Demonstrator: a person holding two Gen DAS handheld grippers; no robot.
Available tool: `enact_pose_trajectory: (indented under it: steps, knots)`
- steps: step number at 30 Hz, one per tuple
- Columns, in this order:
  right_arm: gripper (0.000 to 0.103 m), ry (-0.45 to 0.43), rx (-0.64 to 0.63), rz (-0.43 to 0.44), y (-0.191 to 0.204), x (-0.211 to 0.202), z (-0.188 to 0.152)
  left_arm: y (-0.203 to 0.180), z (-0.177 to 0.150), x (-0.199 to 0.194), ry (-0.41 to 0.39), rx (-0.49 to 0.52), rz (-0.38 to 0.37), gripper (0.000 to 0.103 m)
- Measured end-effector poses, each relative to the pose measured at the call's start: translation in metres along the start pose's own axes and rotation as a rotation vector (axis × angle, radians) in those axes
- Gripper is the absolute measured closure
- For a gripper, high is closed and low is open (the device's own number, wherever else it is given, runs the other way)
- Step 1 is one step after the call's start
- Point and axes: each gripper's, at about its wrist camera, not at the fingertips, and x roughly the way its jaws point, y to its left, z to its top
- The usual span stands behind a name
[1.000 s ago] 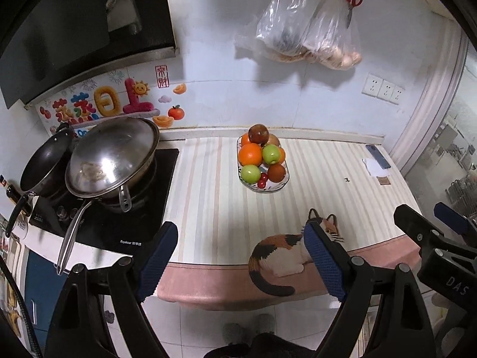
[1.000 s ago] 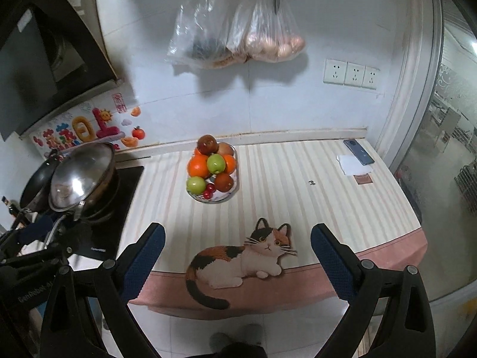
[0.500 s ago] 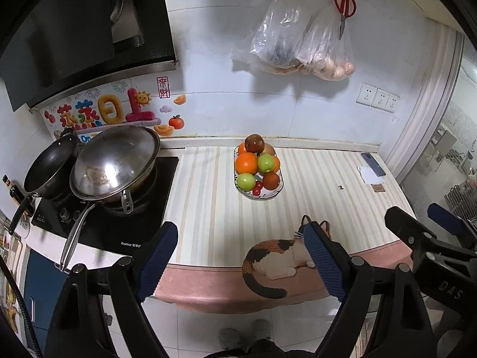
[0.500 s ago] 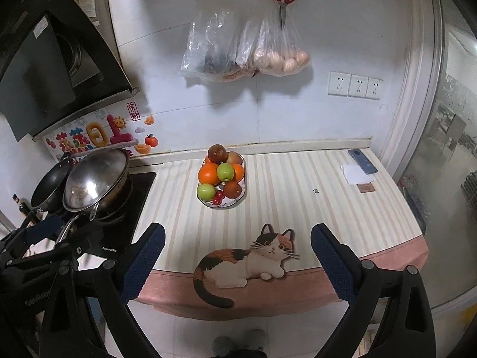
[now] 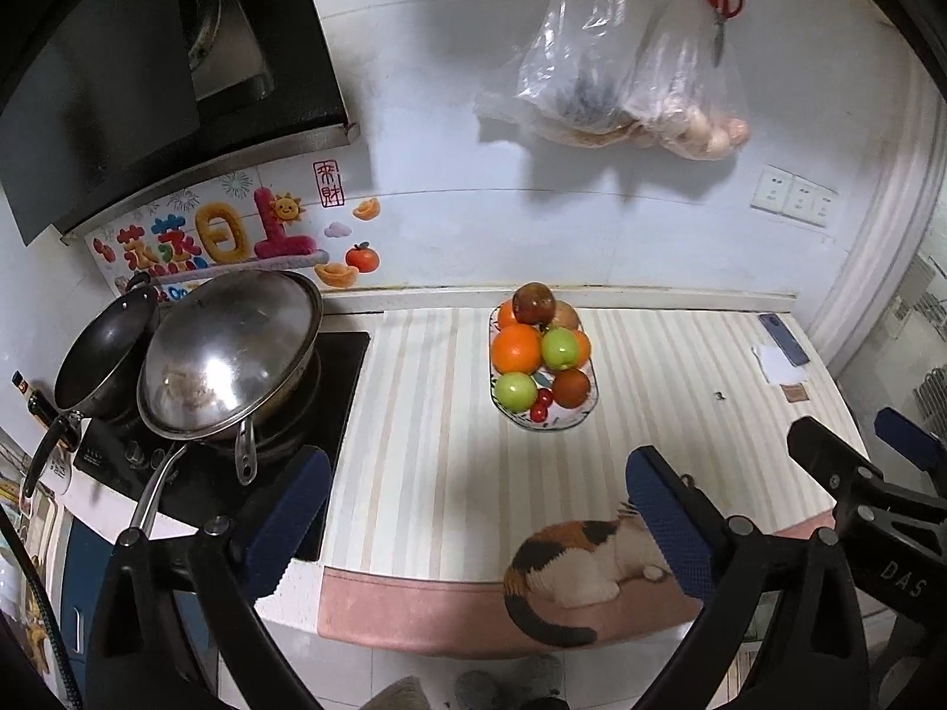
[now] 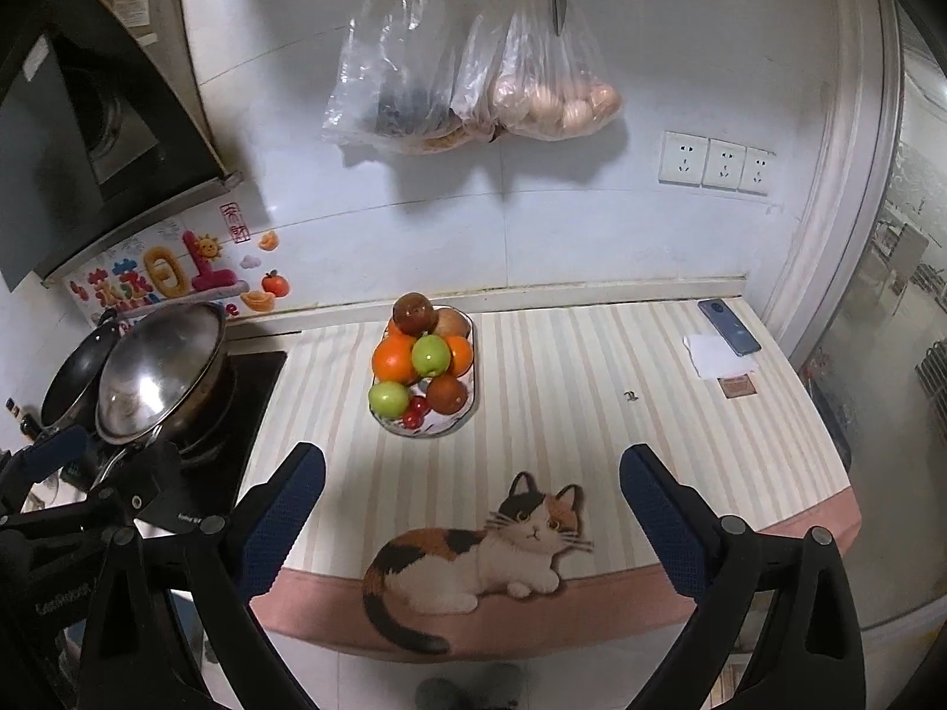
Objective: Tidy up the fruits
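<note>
Left gripper (image 5: pixel 473 509) and right gripper (image 6: pixel 470 509): blue-padded jaws wide apart, holding nothing, both short of counter edge.

Glass fruit dish (image 6: pixel 467 417) sat mid-counter on cream striped mat (image 6: pixel 592 402), piled high: dark red apple (image 6: pixel 414 313) on top, large orange (image 6: pixel 393 361), green apple (image 6: pixel 431 355), small red cherries (image 6: pixel 417 408) at front rim.

Judged step: approach for first pick. Best to take top apple first, squeeze gently across widest part; pile looked liable to roll. Steel wok (image 5: pixel 231 355) near on left, keep clear.
</note>
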Motion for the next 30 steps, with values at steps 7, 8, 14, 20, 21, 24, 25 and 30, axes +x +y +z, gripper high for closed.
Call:
enact_pose_trajectory:
  steps: [7, 8, 14, 20, 21, 24, 25, 30]
  knots:
    - [0.0, 0.029, 0.0, -0.018, -0.006, 0.039, 0.016, 0.005, 0.016, 0.028, 0.015, -0.011, 0.034, 0.0]
    - [0.0, 0.032, -0.003, -0.02, -0.005, 0.042, 0.017, 0.006, 0.018, 0.032, 0.018, -0.011, 0.036, 0.0]
    - [0.0, 0.058, -0.009, -0.019, -0.003, 0.065, 0.022, 0.007, 0.025, 0.051, 0.047, -0.02, 0.039, 0.0]
    - [0.0, 0.069, -0.023, -0.022, 0.0, 0.074, 0.023, 0.008, 0.025, 0.06, 0.068, -0.026, 0.039, 0.0]
    - [0.0, 0.071, -0.024, -0.021, 0.0, 0.075, 0.024, 0.008, 0.025, 0.061, 0.071, -0.028, 0.038, 0.0]
    - [0.0, 0.074, -0.031, -0.021, 0.002, 0.077, 0.024, 0.008, 0.025, 0.063, 0.072, -0.028, 0.037, 0.0]
    - [0.0, 0.075, -0.032, -0.022, 0.003, 0.077, 0.024, 0.008, 0.025, 0.062, 0.071, -0.028, 0.037, 0.0]
    - [0.0, 0.081, -0.03, -0.023, 0.002, 0.078, 0.023, 0.008, 0.025, 0.063, 0.071, -0.028, 0.036, 0.0]
